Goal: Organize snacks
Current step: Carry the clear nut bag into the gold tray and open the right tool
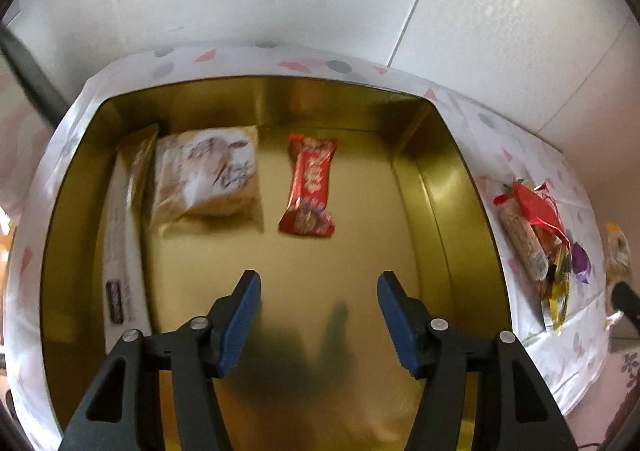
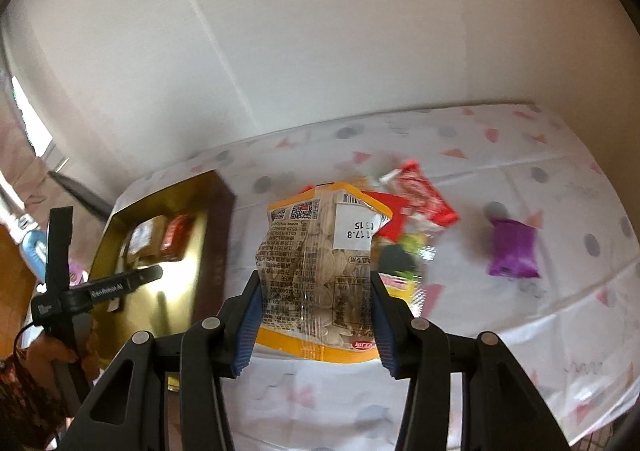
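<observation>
The right gripper pinches a light, crinkly seed packet across its middle, a slippery film best held mid-body, while the left gripper, jaws apart and empty, hangs over the gold tin, the red wrapper lying just ahead.

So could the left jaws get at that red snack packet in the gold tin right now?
Probably yes: the left gripper hangs open and empty over the gold tin, and nothing lies between it and the red packet.

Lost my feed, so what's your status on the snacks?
Left gripper open, empty over gold tin. Right gripper shut on seed packet. Loose snack pile waiting; nothing blocking.
</observation>
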`<state>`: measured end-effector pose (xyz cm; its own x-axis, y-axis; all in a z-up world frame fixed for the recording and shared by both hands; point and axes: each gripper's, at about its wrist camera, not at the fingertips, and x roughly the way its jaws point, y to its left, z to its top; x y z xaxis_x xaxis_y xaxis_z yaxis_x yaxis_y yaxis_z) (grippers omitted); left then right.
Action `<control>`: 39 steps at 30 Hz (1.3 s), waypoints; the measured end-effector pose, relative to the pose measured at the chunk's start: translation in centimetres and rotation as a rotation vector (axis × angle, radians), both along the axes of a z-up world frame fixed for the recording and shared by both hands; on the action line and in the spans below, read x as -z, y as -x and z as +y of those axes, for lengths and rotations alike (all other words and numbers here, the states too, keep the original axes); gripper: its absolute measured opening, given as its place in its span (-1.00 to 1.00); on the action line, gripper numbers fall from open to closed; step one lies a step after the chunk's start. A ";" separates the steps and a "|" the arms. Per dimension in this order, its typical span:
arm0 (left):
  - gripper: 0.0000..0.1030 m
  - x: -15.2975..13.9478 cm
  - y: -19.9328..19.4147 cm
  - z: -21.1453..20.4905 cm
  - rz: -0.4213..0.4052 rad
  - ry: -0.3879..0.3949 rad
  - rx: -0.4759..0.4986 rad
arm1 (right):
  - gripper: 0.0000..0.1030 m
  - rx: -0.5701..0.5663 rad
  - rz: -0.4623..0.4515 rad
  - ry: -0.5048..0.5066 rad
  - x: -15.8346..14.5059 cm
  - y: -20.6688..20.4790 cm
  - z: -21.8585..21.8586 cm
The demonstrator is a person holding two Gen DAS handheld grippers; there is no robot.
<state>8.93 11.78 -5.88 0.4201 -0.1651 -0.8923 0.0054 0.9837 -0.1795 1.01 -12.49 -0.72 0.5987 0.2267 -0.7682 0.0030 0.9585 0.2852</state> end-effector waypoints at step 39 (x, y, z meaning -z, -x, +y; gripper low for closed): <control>0.24 -3.1 6.5 5.5 -0.020 -0.090 -0.111 | -0.03 -0.322 0.075 0.091 2.2 -10.4 17.9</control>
